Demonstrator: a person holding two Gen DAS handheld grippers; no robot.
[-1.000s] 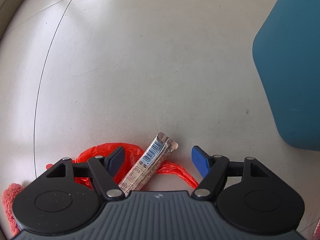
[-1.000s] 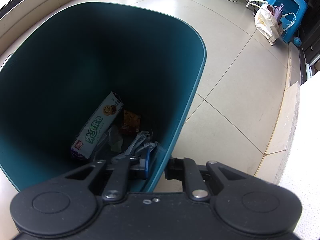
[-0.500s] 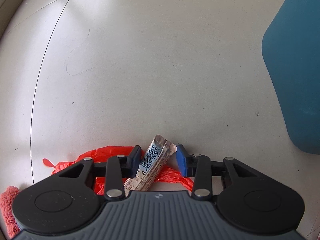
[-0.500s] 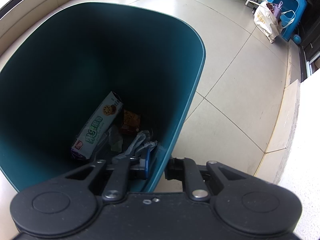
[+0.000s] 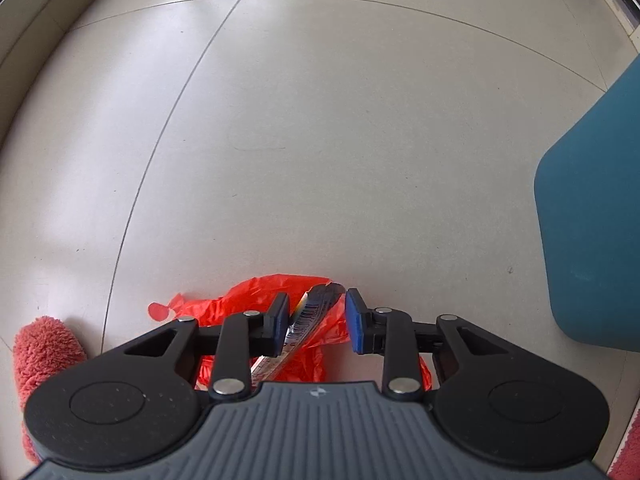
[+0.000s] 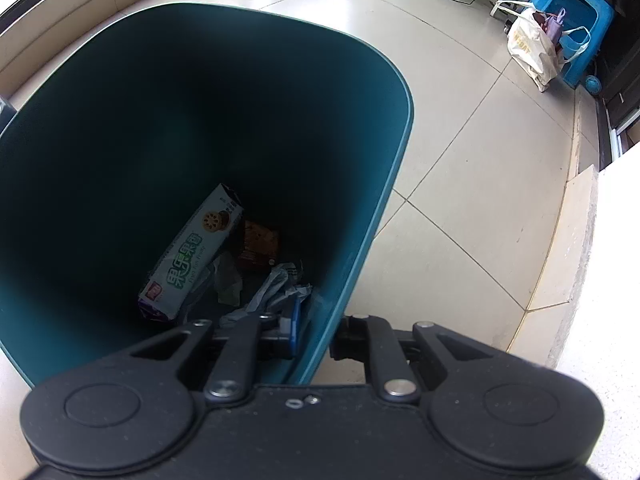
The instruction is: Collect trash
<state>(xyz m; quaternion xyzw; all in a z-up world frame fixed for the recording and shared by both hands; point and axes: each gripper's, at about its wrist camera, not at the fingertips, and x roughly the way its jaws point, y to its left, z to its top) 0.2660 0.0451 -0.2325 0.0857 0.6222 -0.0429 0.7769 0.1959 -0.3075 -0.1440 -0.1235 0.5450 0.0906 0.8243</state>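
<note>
In the left wrist view, a crumpled wrapper with a barcode [image 5: 310, 314] lies tilted between my left gripper's [image 5: 316, 320] blue pads, leaning on the left pad [image 5: 281, 320]. The jaws stand partly closed with a gap to the right pad. A red plastic bag [image 5: 256, 300] lies on the floor under it. In the right wrist view, my right gripper [image 6: 316, 334] is shut on the near rim of the teal bin [image 6: 394, 184]. Inside the bin lie a green biscuit box [image 6: 192, 256], a brown packet [image 6: 258, 246] and crumpled wrappers [image 6: 276, 284].
The teal bin's outer wall [image 5: 592, 220] stands at the right of the left wrist view. A red fluffy duster [image 5: 40, 348] lies at the left. A blue stool [image 6: 576, 16] and a white bag [image 6: 532, 48] stand far right. A raised ledge [image 6: 580, 240] runs along the right.
My left gripper's jaws closed in around the wrapper, which now stands tilted on edge. The left view has shifted, the bin sitting further right. The right gripper has stayed on the bin rim.
</note>
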